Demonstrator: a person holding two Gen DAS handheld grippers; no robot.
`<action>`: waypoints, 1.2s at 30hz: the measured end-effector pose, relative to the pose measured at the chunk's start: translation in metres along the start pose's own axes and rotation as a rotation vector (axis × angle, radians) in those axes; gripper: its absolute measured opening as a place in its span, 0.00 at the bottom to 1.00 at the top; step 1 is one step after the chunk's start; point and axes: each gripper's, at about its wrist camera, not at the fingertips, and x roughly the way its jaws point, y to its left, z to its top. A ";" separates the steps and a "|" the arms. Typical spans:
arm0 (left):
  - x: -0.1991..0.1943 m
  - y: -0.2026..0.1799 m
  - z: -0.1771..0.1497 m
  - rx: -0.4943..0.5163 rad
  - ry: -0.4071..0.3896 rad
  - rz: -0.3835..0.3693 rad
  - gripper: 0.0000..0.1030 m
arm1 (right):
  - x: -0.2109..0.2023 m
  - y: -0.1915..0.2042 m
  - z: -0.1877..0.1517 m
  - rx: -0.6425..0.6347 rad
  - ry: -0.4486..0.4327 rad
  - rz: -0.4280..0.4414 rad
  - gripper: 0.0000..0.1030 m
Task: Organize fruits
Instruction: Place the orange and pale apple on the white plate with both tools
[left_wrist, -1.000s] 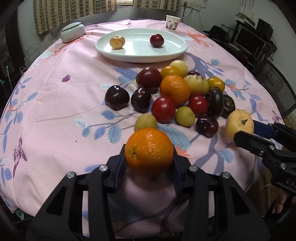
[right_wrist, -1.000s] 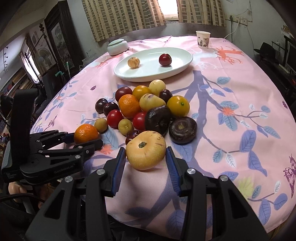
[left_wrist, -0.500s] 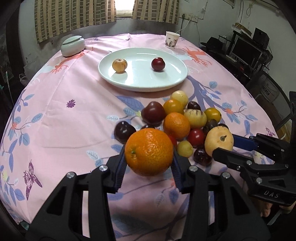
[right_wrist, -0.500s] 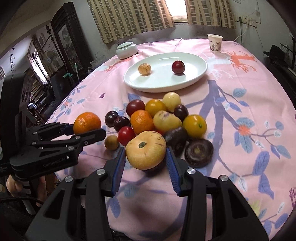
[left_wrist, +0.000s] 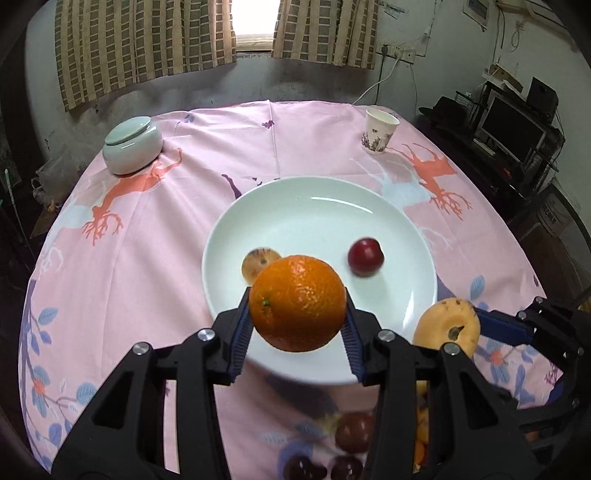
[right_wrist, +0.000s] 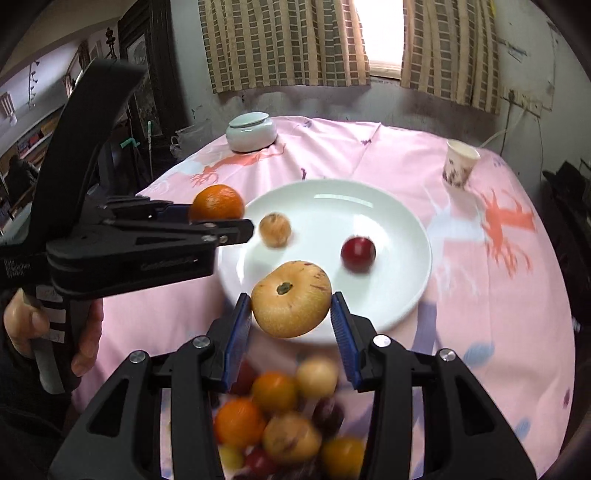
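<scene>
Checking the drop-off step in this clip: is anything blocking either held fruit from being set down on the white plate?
Nothing visible blocks them. The orange in the left gripper and the yellow fruit in the right gripper hang over the plate's near rim. Only a small tan fruit and a red fruit sit there.
</scene>
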 end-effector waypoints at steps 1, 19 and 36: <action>0.010 0.002 0.013 -0.001 -0.003 0.013 0.43 | 0.014 -0.003 0.009 -0.015 0.011 0.001 0.43; 0.114 0.024 0.049 -0.104 0.136 0.004 0.48 | 0.106 -0.014 0.042 -0.078 0.083 -0.067 0.48; -0.040 -0.013 -0.021 0.011 -0.079 0.110 0.98 | -0.014 0.001 0.003 -0.058 -0.012 -0.200 0.93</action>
